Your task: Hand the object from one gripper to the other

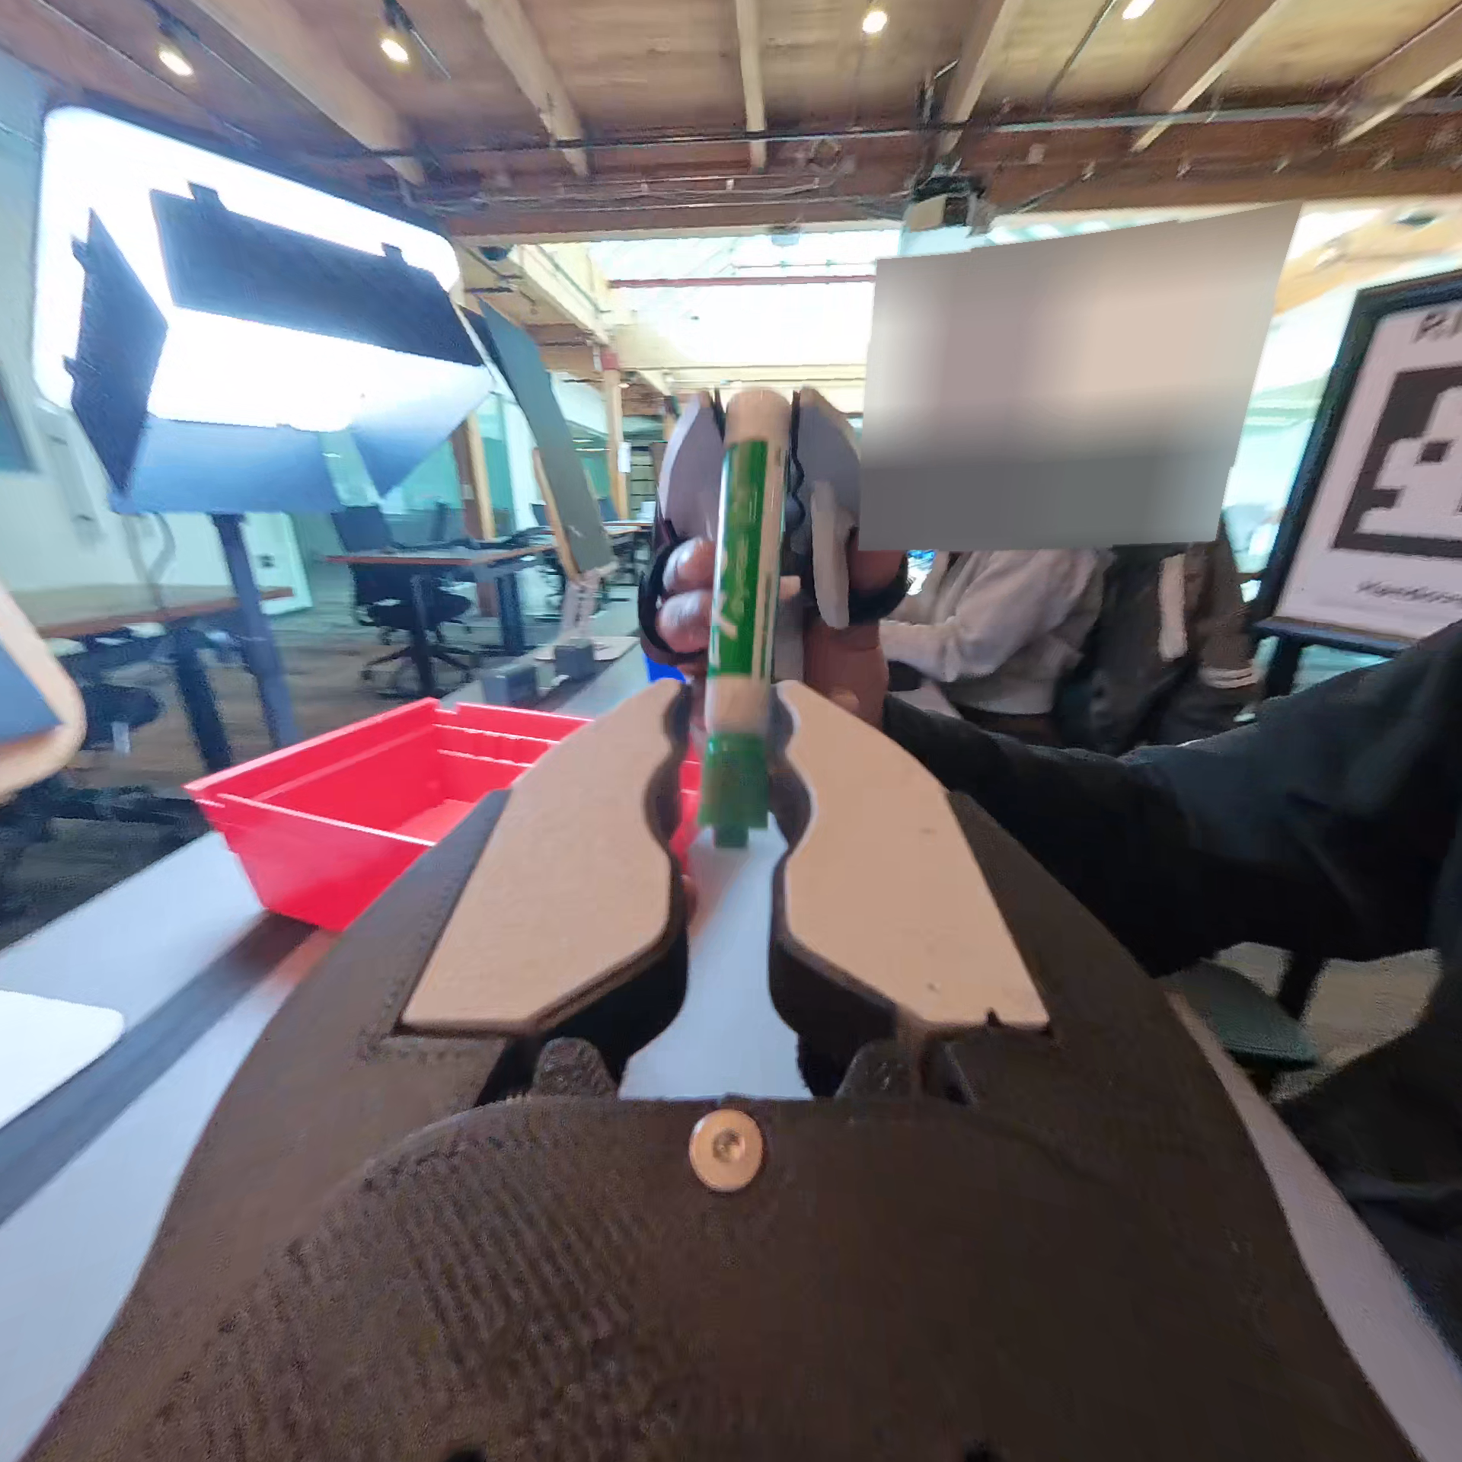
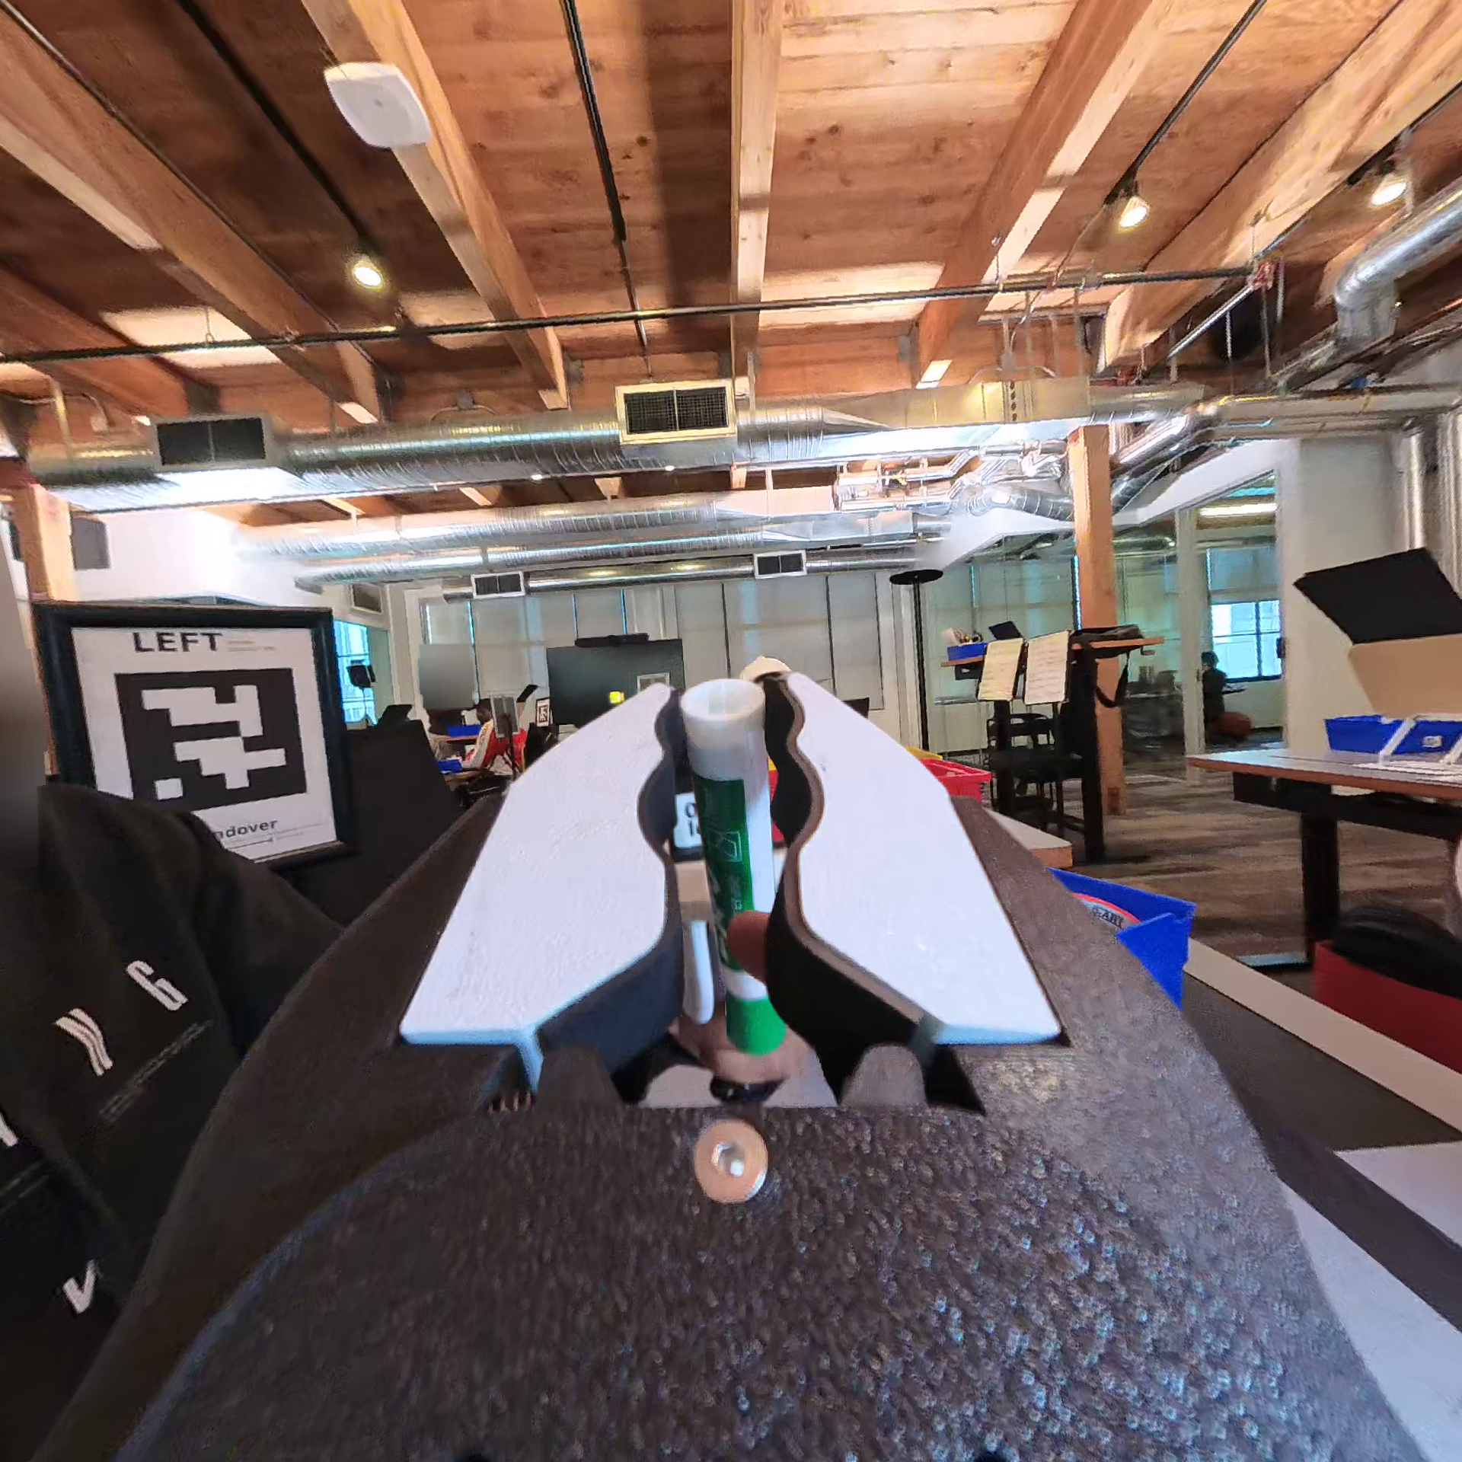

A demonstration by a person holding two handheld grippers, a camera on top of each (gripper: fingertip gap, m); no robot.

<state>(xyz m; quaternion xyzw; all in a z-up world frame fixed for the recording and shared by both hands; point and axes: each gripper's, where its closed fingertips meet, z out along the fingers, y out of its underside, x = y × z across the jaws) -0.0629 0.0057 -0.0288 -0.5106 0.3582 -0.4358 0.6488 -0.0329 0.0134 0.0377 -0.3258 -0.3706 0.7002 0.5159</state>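
A green and white marker (image 1: 744, 570) stands upright between the two grippers. My right gripper (image 2: 721, 712) is shut on its white end, and it shows in the left wrist view (image 1: 755, 427) at the marker's top, held by a hand. My left gripper (image 1: 729, 712) sits below it, its jaws closed in on the marker just above the green cap (image 1: 732, 783). In the right wrist view the marker (image 2: 732, 854) runs down between my fingers to its green cap (image 2: 751, 1020). A white finger (image 2: 696, 965) of the left gripper lies beside the cap.
A red bin (image 1: 380, 791) sits on the grey table (image 1: 158, 949) at the left. A framed marker sign (image 2: 210, 736) stands behind a black sleeve (image 1: 1187, 831). Blue bins (image 2: 1139, 933) and a red one (image 2: 1384, 1005) are at the right. Spacing between my two grippers at the tips: around 8 cm.
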